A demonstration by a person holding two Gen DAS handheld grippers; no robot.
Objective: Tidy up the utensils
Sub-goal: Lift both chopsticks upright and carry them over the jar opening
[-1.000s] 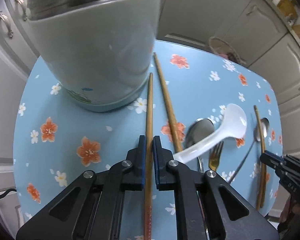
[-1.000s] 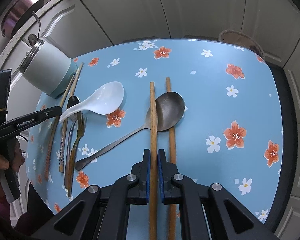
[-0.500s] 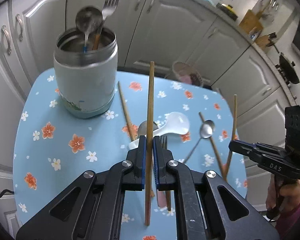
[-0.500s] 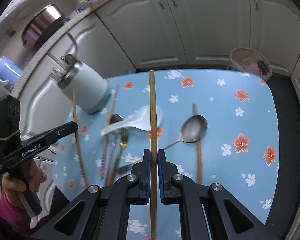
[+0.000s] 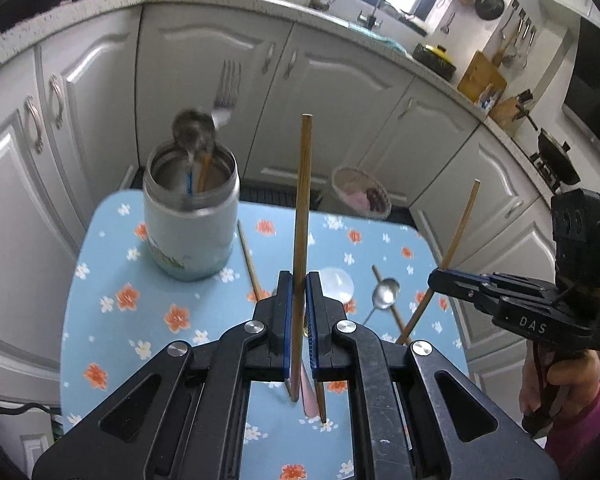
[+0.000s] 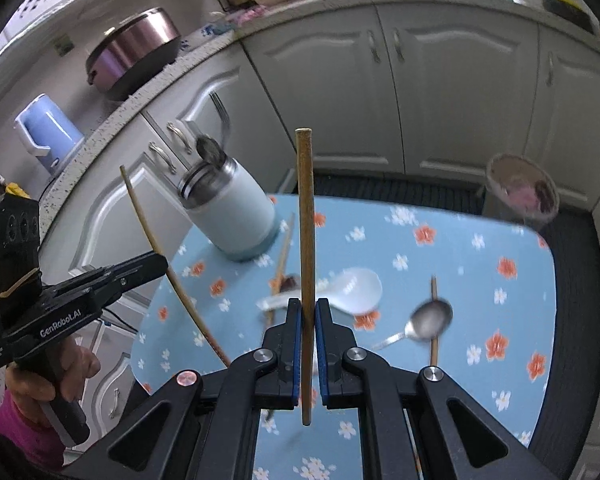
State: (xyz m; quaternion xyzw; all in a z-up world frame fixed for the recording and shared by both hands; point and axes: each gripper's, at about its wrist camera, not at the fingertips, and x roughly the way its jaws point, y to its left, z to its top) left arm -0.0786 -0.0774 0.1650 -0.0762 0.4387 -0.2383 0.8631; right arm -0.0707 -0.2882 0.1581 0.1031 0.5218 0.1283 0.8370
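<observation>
My left gripper [image 5: 297, 280] is shut on a wooden chopstick [image 5: 302, 200] that stands upright, lifted clear of the blue flowered table [image 5: 112, 280]. My right gripper [image 6: 308, 305] is shut on a second upright chopstick [image 6: 305, 216], also held above the table. Each gripper shows in the other's view: the right one [image 5: 436, 278] and the left one [image 6: 162, 260]. The pale steel-rimmed container [image 5: 190, 224] [image 6: 230, 208] stands at the far left with a fork and a spoon in it. A white ladle spoon [image 6: 352, 290], a metal spoon [image 6: 430, 320] and loose chopsticks [image 6: 284, 256] lie on the table.
White cabinet doors [image 5: 204, 92] curve round behind the table. A waste basket [image 6: 520, 192] stands on the floor past the far right corner. A person's hand in a pink sleeve [image 6: 28, 400] holds the left gripper's handle. Another chopstick [image 6: 433, 292] lies under the metal spoon.
Both grippers have risen from the table, each lifting its chopstick off the cloth. The views have pulled back, and the container now looks small with the cabinets and countertop in sight.
</observation>
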